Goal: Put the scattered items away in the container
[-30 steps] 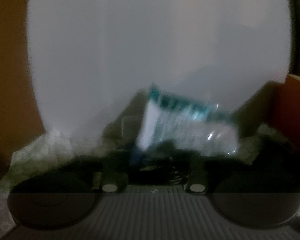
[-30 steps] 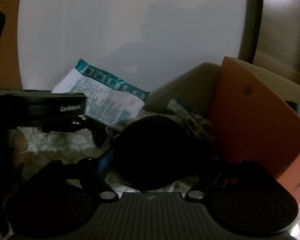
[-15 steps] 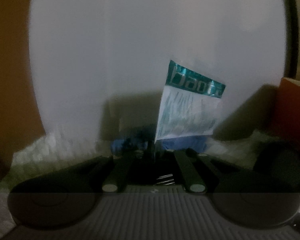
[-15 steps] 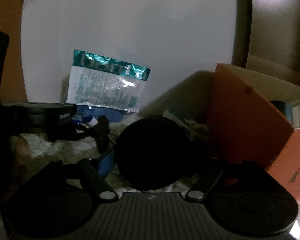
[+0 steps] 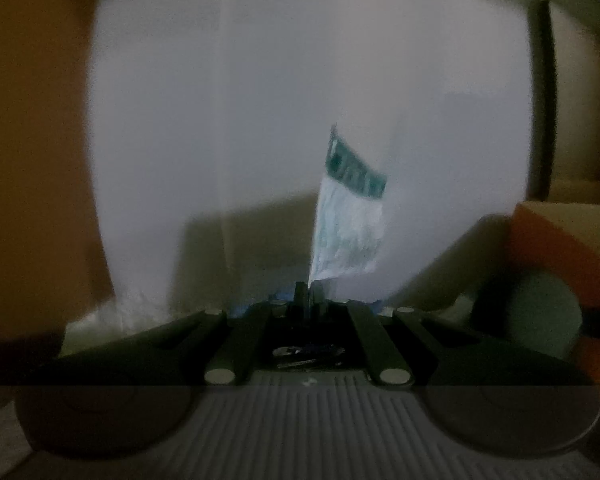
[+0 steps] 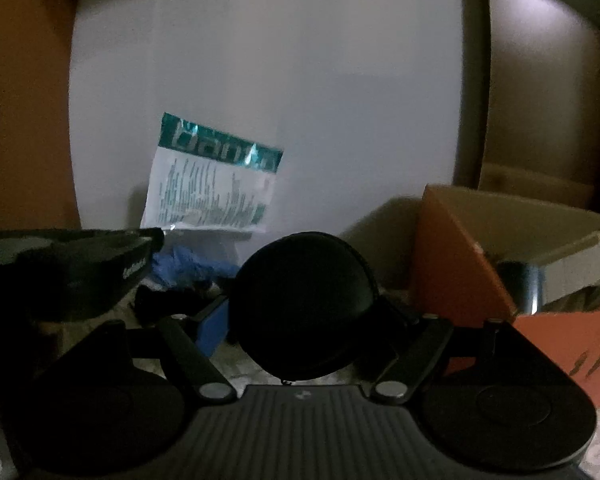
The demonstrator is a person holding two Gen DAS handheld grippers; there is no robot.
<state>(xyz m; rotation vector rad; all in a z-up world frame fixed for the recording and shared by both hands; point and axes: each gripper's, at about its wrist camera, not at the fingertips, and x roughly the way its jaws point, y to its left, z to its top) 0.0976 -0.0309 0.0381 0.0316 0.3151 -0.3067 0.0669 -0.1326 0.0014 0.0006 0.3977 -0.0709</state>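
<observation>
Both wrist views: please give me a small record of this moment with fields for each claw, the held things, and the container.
left claw: shut on the bottom edge of the white plastic packet with teal top band, which stands upright
right claw: closed around the round black zipped case
container: orange cardboard box, open, right of the case
under packet: crumpled blue glove
image quality: dim, left view blurred

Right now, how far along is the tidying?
Midway. Done: at least one dark item sits inside the orange box. In hand: the left gripper is shut on the teal-and-white packet, held upright; the right gripper clamps a round black case. Left: both still need boxing, plus the blue glove on the table.
</observation>
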